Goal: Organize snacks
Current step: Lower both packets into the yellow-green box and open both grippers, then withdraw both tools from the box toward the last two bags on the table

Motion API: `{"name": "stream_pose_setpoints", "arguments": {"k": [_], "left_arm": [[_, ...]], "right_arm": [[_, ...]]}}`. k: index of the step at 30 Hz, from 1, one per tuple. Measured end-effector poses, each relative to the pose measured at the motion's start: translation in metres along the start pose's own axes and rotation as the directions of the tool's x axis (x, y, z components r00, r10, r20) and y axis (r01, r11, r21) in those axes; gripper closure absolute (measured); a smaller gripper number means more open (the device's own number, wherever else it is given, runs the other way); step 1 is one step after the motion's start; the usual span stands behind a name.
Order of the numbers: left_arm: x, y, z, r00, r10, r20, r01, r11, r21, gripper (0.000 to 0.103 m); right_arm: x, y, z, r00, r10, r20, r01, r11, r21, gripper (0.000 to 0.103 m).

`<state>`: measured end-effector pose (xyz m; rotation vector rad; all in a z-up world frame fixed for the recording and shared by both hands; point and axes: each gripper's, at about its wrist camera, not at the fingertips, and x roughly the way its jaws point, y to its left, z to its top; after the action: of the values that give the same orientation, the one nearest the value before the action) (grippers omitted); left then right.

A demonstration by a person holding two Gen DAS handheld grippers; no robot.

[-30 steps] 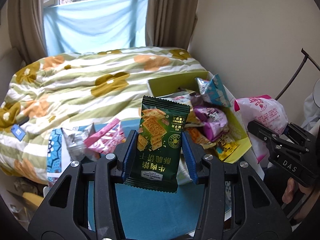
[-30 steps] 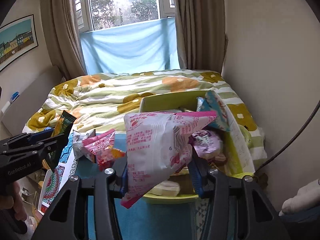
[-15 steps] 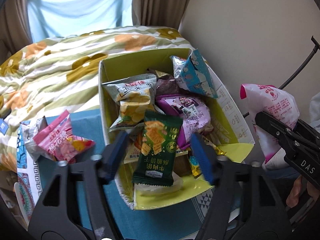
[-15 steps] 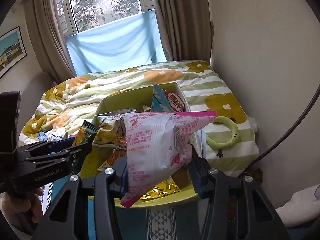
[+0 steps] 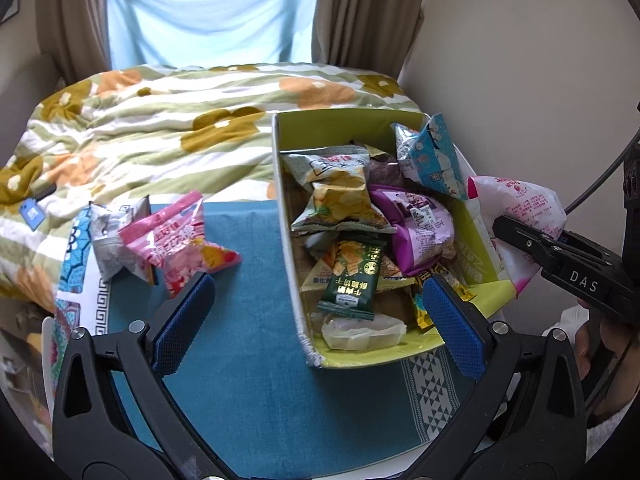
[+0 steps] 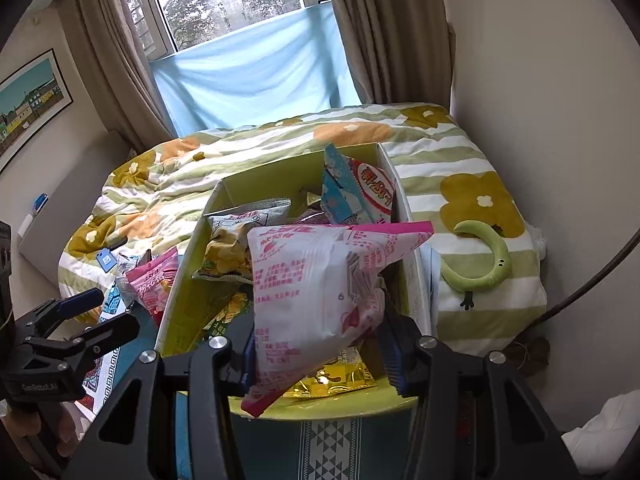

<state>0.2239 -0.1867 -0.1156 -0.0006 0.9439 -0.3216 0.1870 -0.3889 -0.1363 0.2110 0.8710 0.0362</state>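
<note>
The yellow-green box [image 5: 484, 292] stands on the teal cloth [image 5: 248, 360] at the foot of the bed [image 5: 160, 128] and is heaped with snack packets. A dark green cracker packet [image 5: 352, 276] lies on the pile near the front wall, above a clear plastic tub [image 5: 362, 332]. Behind it sit a pale chip bag [image 5: 338, 192], a purple packet [image 5: 420, 228] and, upright in the far right corner, a blue-and-white packet [image 5: 432, 156]. The left tongs [image 5: 318, 320] have just been opening and now stand spread wide over the box front, nothing between the pads. The right tongs [image 6: 318, 348] pinch a pink-and-white snack bag [image 6: 320, 284] above the box. Left of the box, a pink candy bag [image 5: 180, 240] and a silver packet [image 5: 108, 236] lie on the cloth.
</note>
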Motion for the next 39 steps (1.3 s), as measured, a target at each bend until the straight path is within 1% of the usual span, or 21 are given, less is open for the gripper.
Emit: {"name": "stream_pose_setpoints", "arguments": {"k": [4, 5, 7, 8, 9, 10, 11, 13, 17, 20, 25, 29, 33, 39], "left_arm": [[-0.006, 0.011, -0.004, 1.000, 0.031, 0.001, -0.031, 0.999, -0.017, 0.000], [-0.006, 0.013, -0.006, 0.999, 0.036, -0.003, -0.036, 0.999, -0.021, 0.000], [-0.006, 0.017, -0.010, 0.999, 0.043, -0.011, -0.044, 0.999, -0.027, 0.000], [-0.007, 0.020, -0.012, 0.999, 0.047, -0.015, -0.047, 0.998, -0.028, 0.000], [-0.006, 0.022, -0.015, 0.999, 0.050, -0.021, -0.050, 0.998, -0.029, 0.000], [-0.006, 0.024, -0.017, 0.998, 0.051, -0.026, -0.052, 0.998, -0.031, 0.000], [-0.007, 0.025, -0.020, 0.998, 0.051, -0.030, -0.052, 0.998, -0.034, 0.000], [-0.007, 0.028, -0.024, 0.998, 0.045, -0.038, -0.046, 0.998, -0.041, 0.000], [-0.012, 0.028, -0.030, 0.998, 0.043, -0.035, -0.044, 0.998, -0.040, 0.000], [-0.022, 0.028, -0.032, 0.999, 0.044, -0.016, -0.045, 0.998, -0.034, 0.000], [-0.045, 0.029, -0.035, 0.998, 0.057, 0.031, -0.056, 0.998, -0.033, 0.000], [-0.066, 0.036, -0.040, 0.994, 0.084, 0.068, -0.080, 0.996, -0.049, 0.000], [-0.083, 0.047, -0.046, 0.989, 0.116, 0.090, -0.109, 0.991, -0.080, 0.000], [-0.107, 0.077, -0.061, 0.978, 0.176, 0.111, -0.161, 0.978, -0.136, 0.000]], "right_arm": [[0.013, 0.008, 0.003, 1.000, 0.013, -0.027, -0.014, 1.000, -0.012, 0.057], [0.017, 0.010, 0.003, 0.999, 0.014, -0.031, -0.014, 1.000, -0.012, 0.056], [0.025, 0.012, 0.001, 0.998, 0.028, -0.048, -0.028, 1.000, -0.006, 0.050], [0.029, 0.012, 0.000, 0.998, 0.039, -0.057, -0.039, 0.999, 0.005, 0.034], [0.032, 0.011, -0.002, 0.997, 0.051, -0.062, -0.051, 0.999, 0.016, 0.022], [0.032, 0.011, -0.005, 0.997, 0.052, -0.060, -0.051, 0.998, 0.023, 0.003], [0.030, 0.012, -0.008, 0.998, 0.048, -0.044, -0.047, 0.999, 0.021, 0.000], [0.026, 0.013, -0.015, 0.999, 0.032, -0.025, -0.032, 0.999, -0.002, 0.000], [0.021, 0.012, -0.024, 0.999, 0.016, -0.028, -0.017, 1.000, -0.014, 0.000], [0.013, 0.011, -0.026, 1.000, 0.015, -0.027, -0.015, 1.000, -0.010, 0.000], [-0.009, 0.017, -0.023, 1.000, 0.011, 0.008, -0.011, 1.000, -0.017, 0.000], [-0.026, 0.027, -0.020, 0.999, 0.028, 0.037, -0.027, 0.999, -0.028, 0.000], [-0.038, 0.040, -0.016, 0.997, 0.049, 0.059, -0.045, 0.997, -0.070, 0.000], [-0.045, 0.065, -0.014, 0.990, 0.122, 0.075, -0.113, 0.987, -0.110, 0.000]]}}
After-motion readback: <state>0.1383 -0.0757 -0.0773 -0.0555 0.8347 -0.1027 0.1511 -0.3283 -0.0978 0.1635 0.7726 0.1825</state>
